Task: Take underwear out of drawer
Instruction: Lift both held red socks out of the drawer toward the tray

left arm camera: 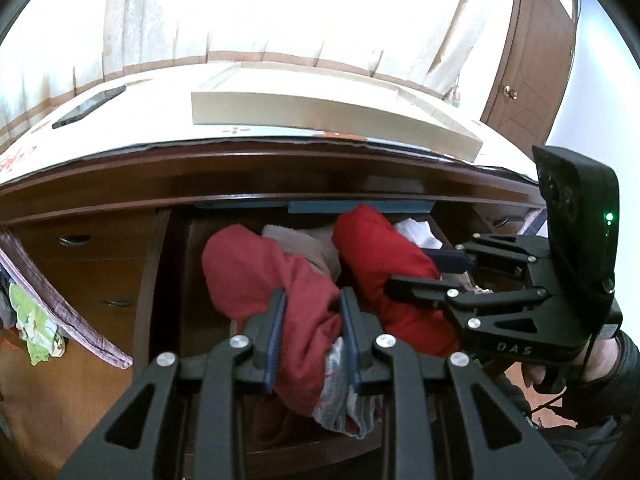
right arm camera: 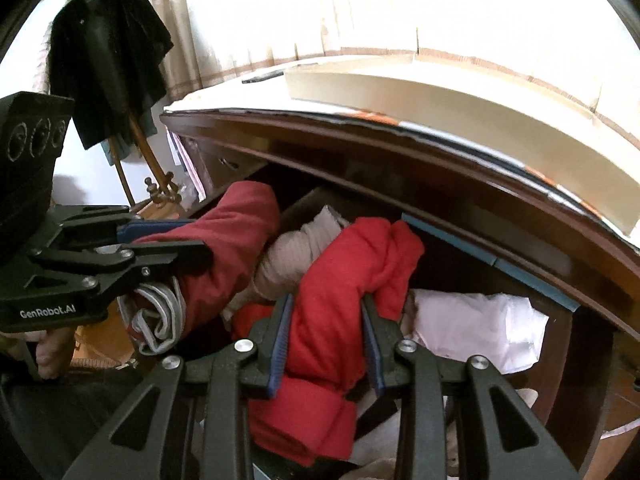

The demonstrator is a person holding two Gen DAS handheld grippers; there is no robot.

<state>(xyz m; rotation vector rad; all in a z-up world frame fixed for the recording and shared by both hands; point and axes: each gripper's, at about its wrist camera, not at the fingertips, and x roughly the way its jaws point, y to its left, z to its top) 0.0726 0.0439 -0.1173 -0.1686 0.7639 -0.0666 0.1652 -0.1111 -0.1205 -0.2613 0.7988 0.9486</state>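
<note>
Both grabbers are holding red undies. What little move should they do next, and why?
Probably lift both straight up a little. The left gripper is shut on the dark red underwear and the right gripper on the bright red underwear, but both bundles still hang over the open drawer.

Two fisheye views look forward from close range into the open drawer (left arm camera: 176, 280): the left tool (left arm camera: 312, 320) faces it head-on, the right tool (right arm camera: 326, 332) from its right, each catching the other.
</note>
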